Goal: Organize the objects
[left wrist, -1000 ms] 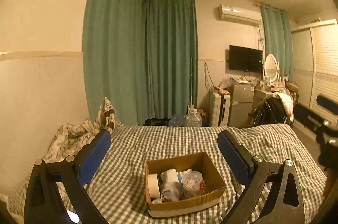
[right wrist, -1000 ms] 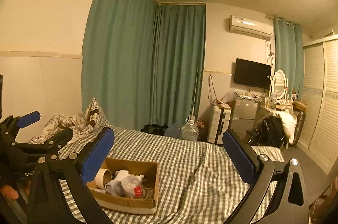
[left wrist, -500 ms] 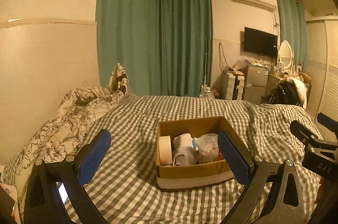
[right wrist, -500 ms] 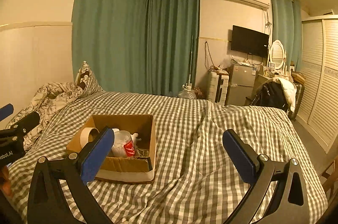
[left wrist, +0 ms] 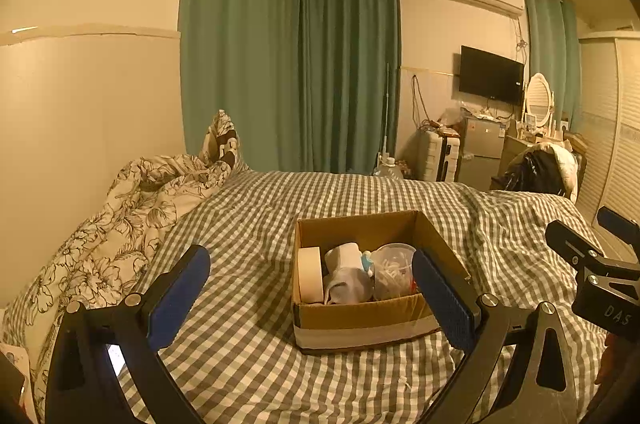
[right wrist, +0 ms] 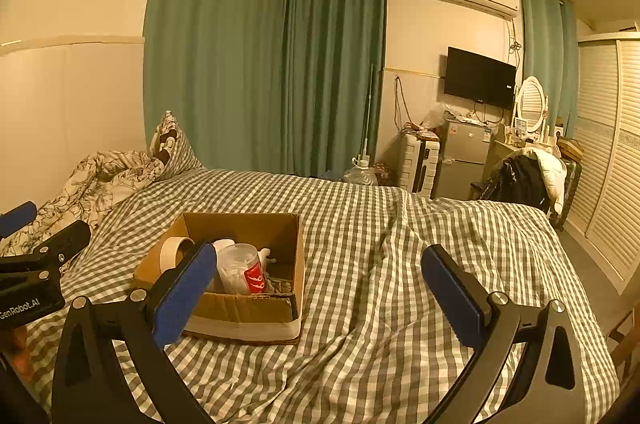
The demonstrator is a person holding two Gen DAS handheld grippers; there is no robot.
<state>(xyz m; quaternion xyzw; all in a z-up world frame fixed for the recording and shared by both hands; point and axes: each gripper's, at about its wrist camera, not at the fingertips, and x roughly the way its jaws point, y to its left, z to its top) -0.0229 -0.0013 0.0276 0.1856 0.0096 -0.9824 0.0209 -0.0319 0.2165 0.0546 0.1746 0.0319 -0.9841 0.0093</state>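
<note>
A: where was the cardboard box (left wrist: 362, 316)?
B: on the checked bed (left wrist: 248, 224), 12 o'clock of the left gripper (left wrist: 308, 298). Right gripper (right wrist: 320, 294) had it at 10 o'clock. Both sets of fingers gaped wide, holding nothing.

Green curtains (left wrist: 288, 63), wall television (right wrist: 479, 77)

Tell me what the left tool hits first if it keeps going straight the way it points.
Probably the cardboard box on the checked bedspread: it sits just right of centre between the open left tool pads, with the tape roll inside. Depth is unclear; a steeper line would meet the bedspread first.
</note>
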